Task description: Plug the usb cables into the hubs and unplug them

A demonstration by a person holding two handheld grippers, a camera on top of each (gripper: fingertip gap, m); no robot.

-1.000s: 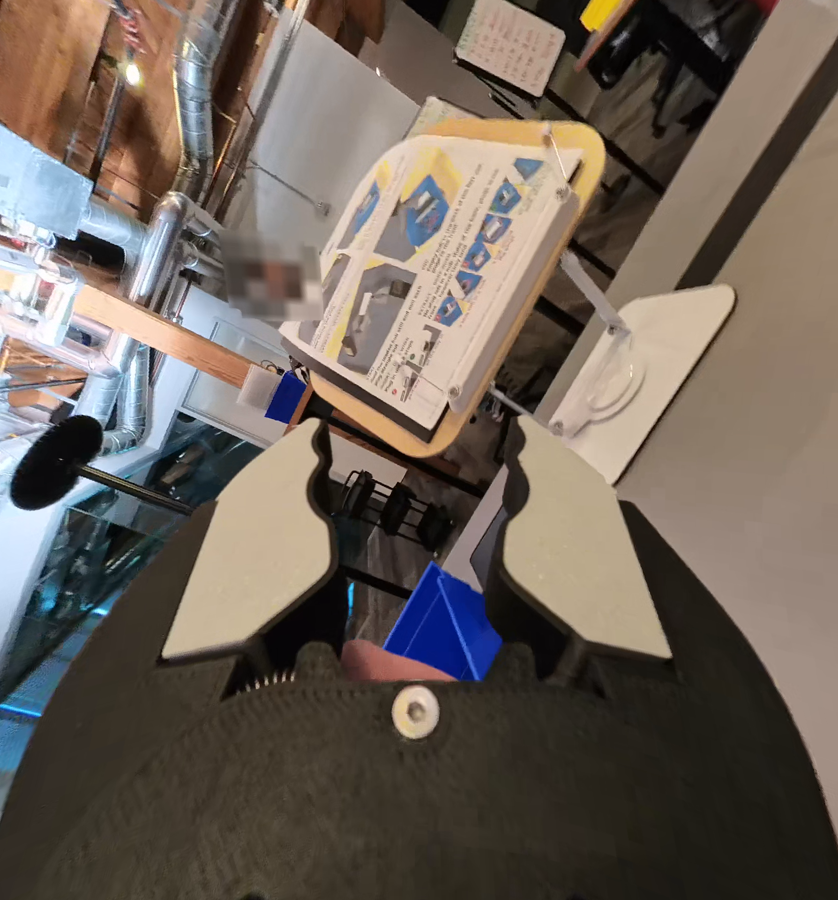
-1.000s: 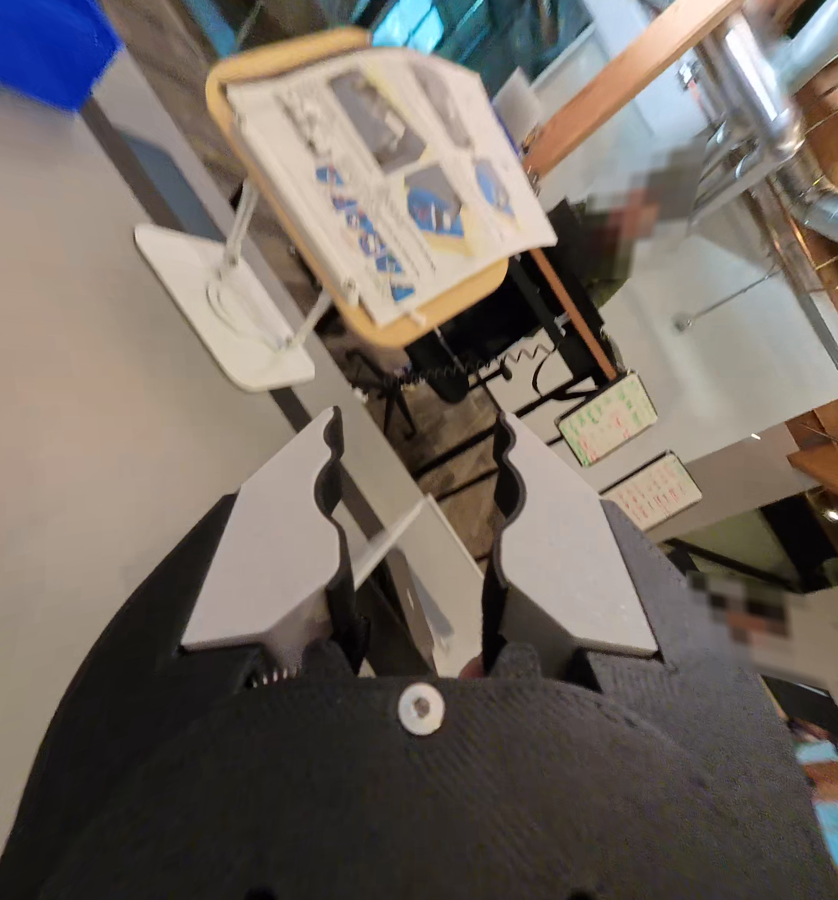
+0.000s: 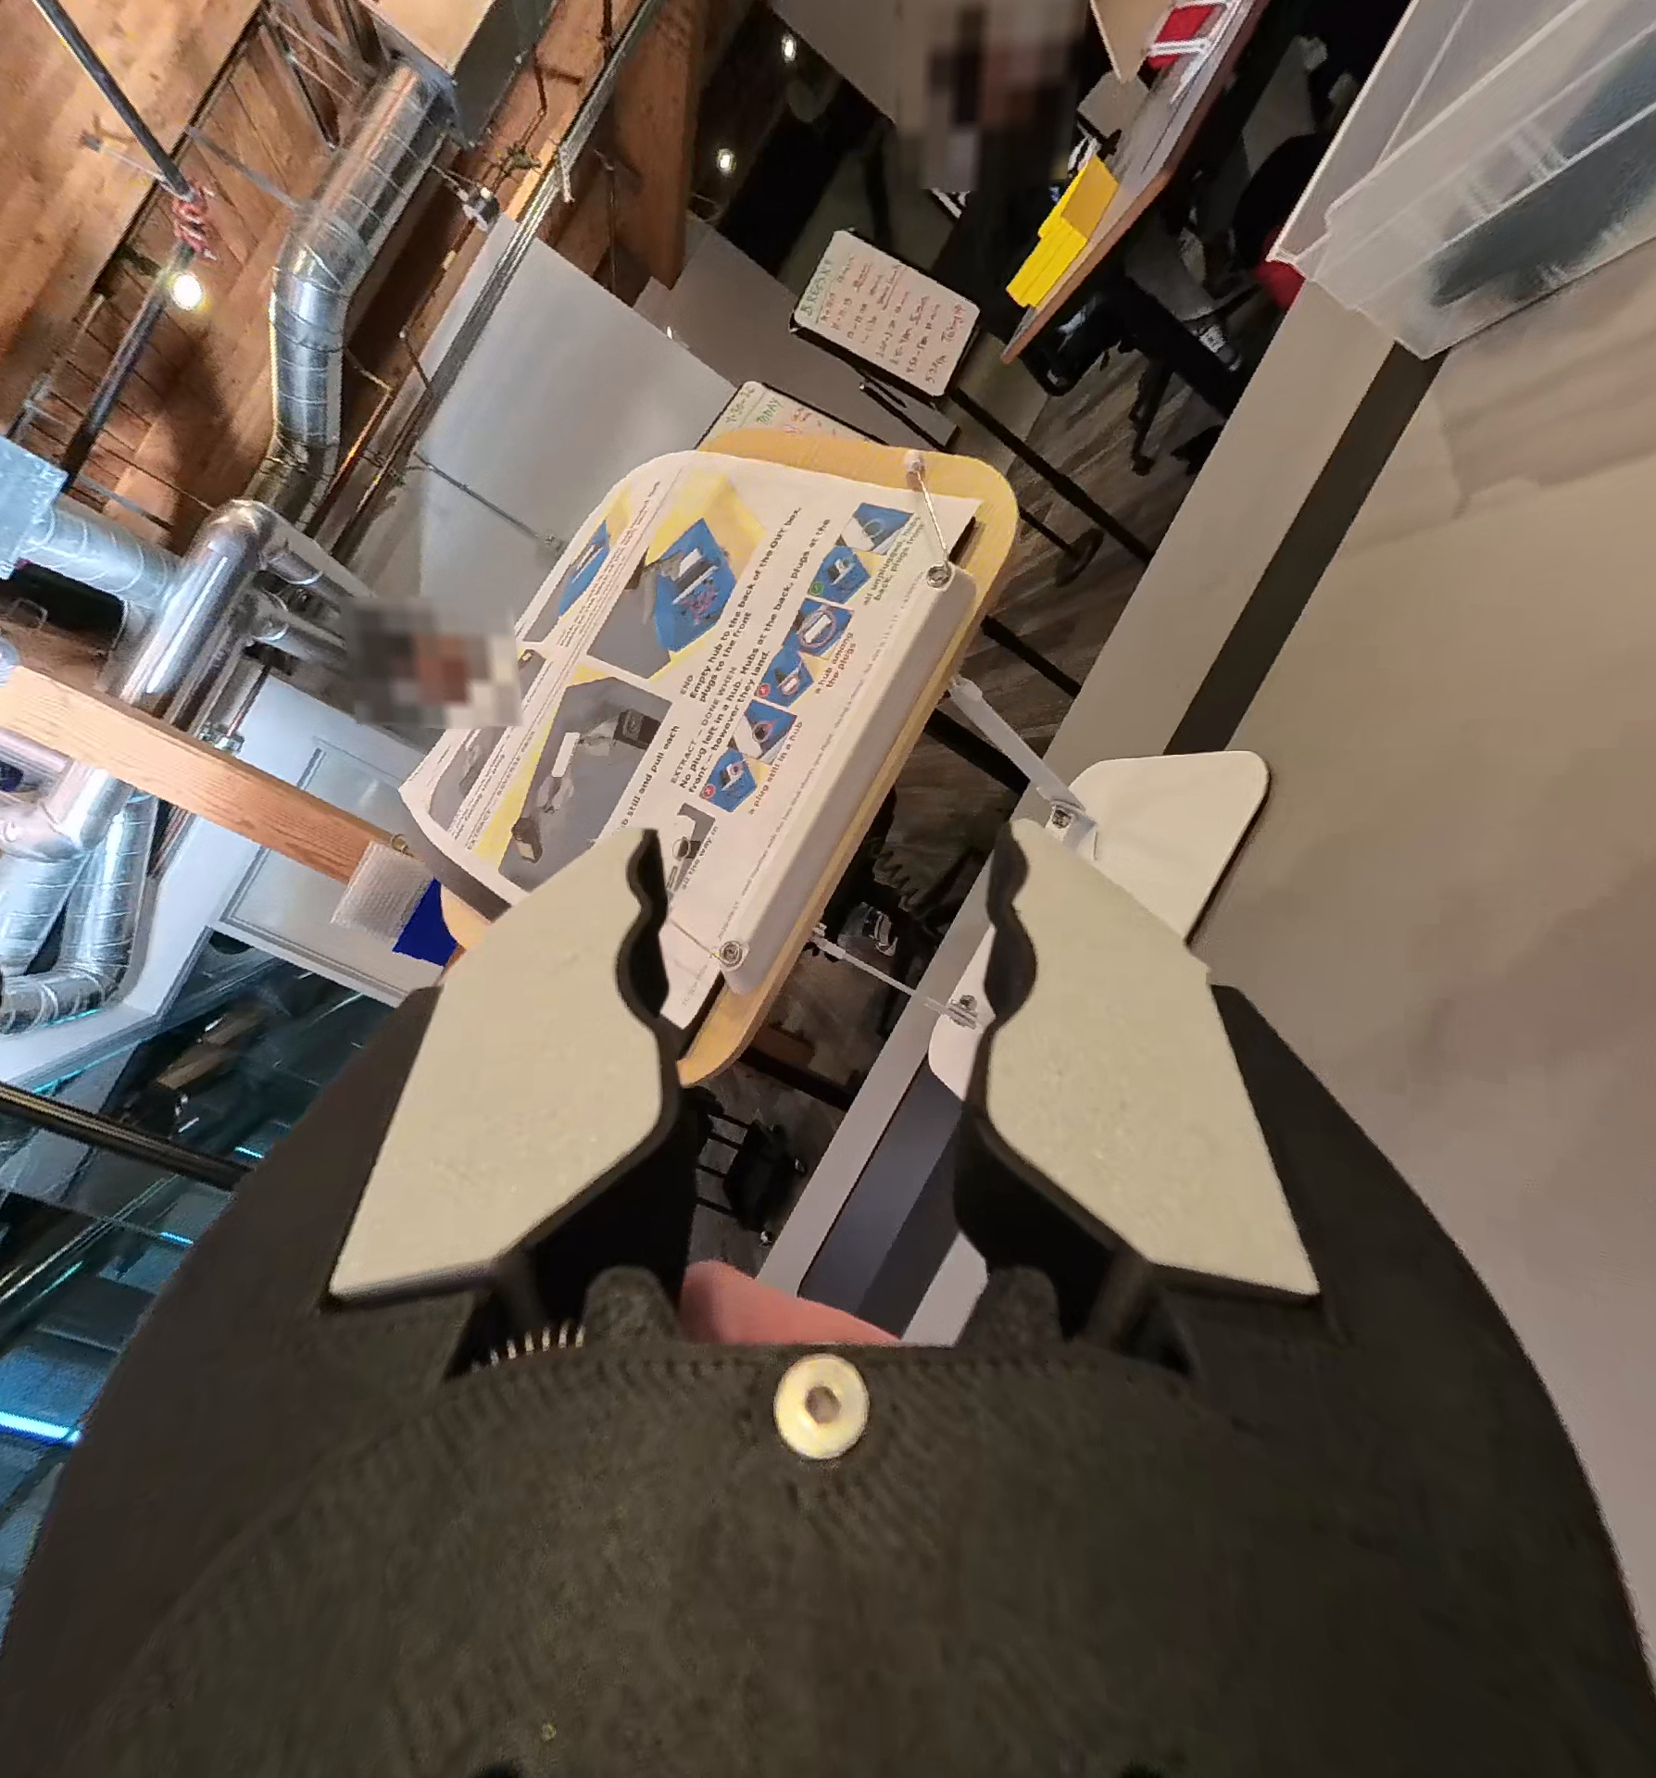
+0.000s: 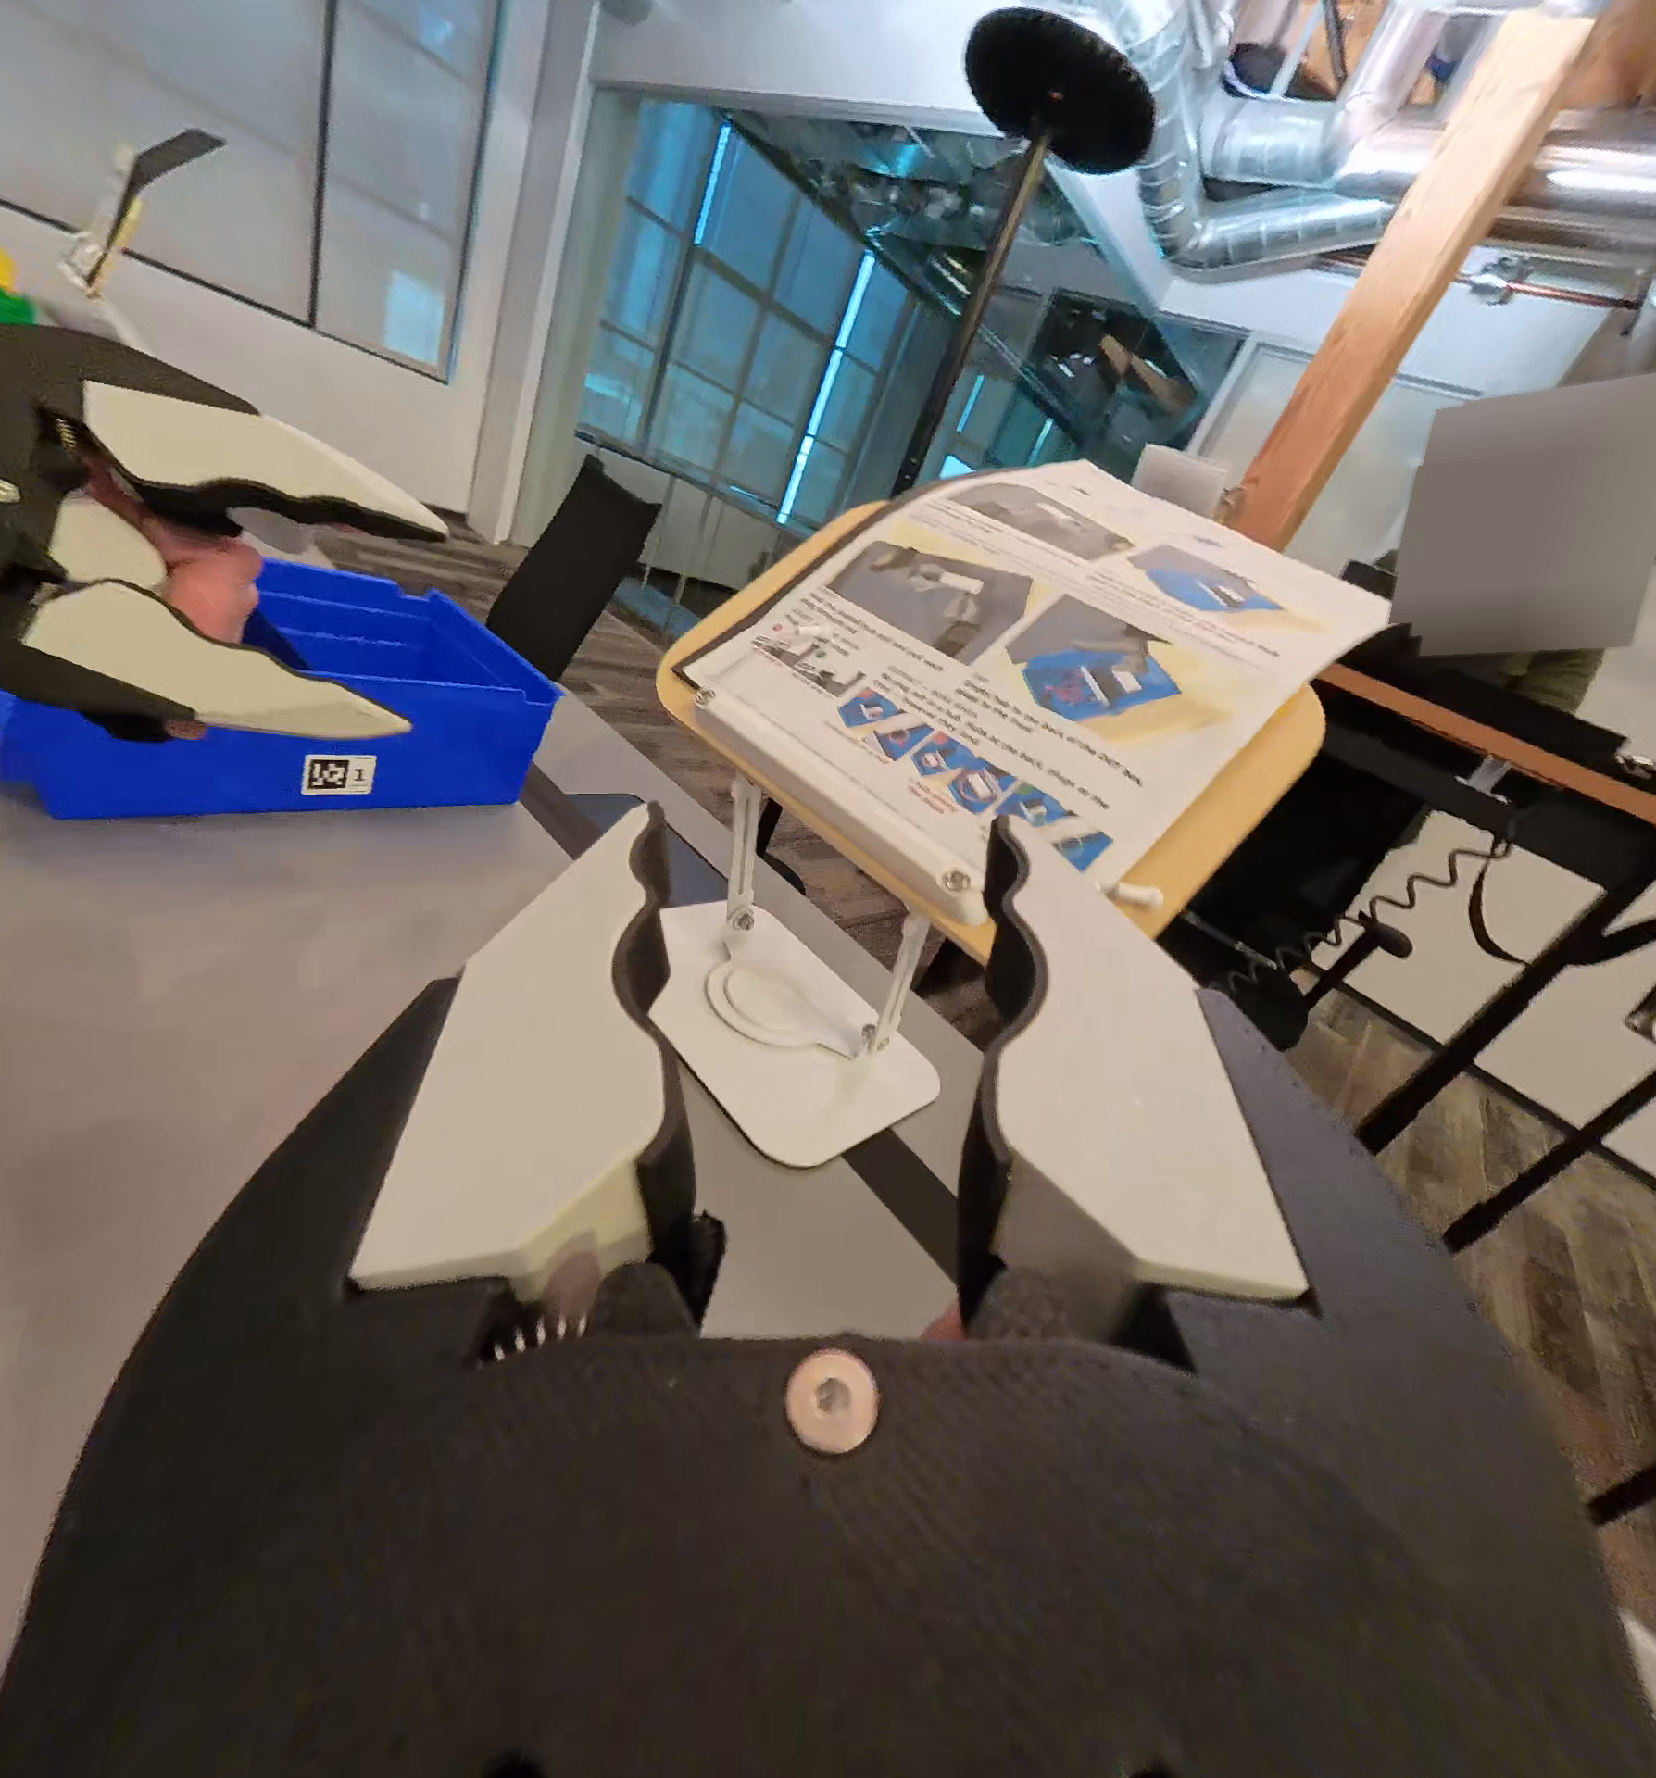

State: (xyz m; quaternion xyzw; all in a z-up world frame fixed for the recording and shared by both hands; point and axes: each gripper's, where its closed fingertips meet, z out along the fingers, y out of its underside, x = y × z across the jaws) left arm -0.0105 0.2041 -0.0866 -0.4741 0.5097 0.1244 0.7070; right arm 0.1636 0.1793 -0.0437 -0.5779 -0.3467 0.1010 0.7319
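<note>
In the left wrist view the left gripper point(image 3: 819, 871) is released, its two grey fingers point(image 3: 535, 1078) spread wide with nothing between them, and it is tilted hard so that the room runs diagonally. Through the gap, toward 12 o'clock, stands a wooden board with a printed instruction sheet point(image 3: 709, 693) clipped to it, carried on thin white struts above a white base plate point(image 3: 1171, 827) at about 2 o'clock. The base plate rests on the grey table point(image 3: 1478, 962), which fills the right side. At the 1 o'clock corner a clear plastic bin point(image 3: 1498, 164) sits on the table edge. No USB cable or hub shows in this view. In the right wrist view the right gripper point(image 4: 819, 842) is likewise released and empty, pointing at the same white base plate point(image 4: 805, 1078) and the instruction sheet point(image 4: 1045, 654) at 1 o'clock. At 10 o'clock the left gripper point(image 4: 420, 625) hangs open just above a blue bin point(image 4: 256, 741) that stands on the grey table point(image 4: 179, 962), with a small square black-and-white tag on its front wall. The bin's inside shows only blue ribs from here; whether the cables and hubs lie in it I cannot tell, as the wall and the gripper hide most of it.
</note>
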